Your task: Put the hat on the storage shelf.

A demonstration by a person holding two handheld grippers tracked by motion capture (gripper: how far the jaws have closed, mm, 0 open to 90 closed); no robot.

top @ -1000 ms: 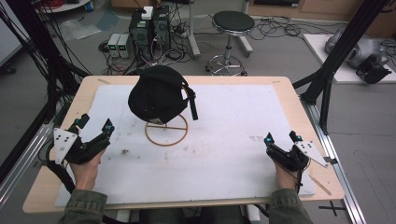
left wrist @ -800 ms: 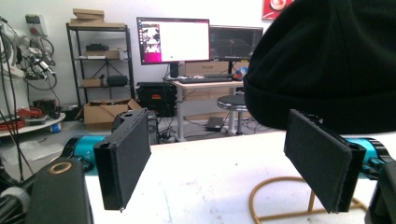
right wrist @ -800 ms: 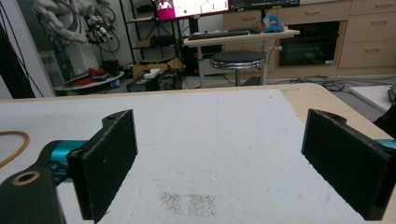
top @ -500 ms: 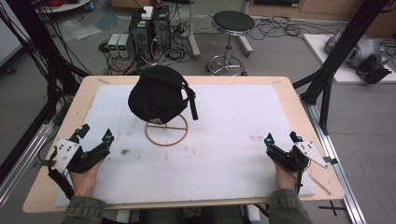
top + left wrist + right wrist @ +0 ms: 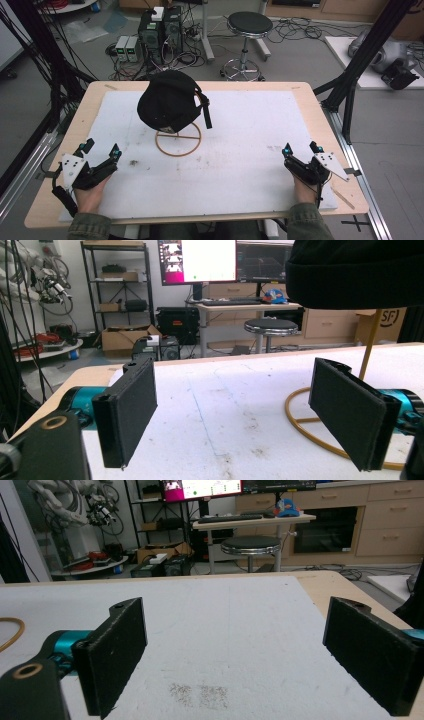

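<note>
Left gripper (image 5: 99, 151), jaws spread and empty, is drawing back toward the near left; right gripper (image 5: 301, 148) is idling, also spread. The cap (image 5: 167, 100) is resting untouched on its stand (image 5: 178, 139).

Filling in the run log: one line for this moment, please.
cap: on stand | left hand-held gripper: open, empty, near table edge | right hand-held gripper: open, empty | mat: nothing grasped

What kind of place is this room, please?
Probably a robotics or research lab: black camera-rig frames stand around the table, computers and loose cables lie on the floor, and monitors sit on a desk behind.
</note>
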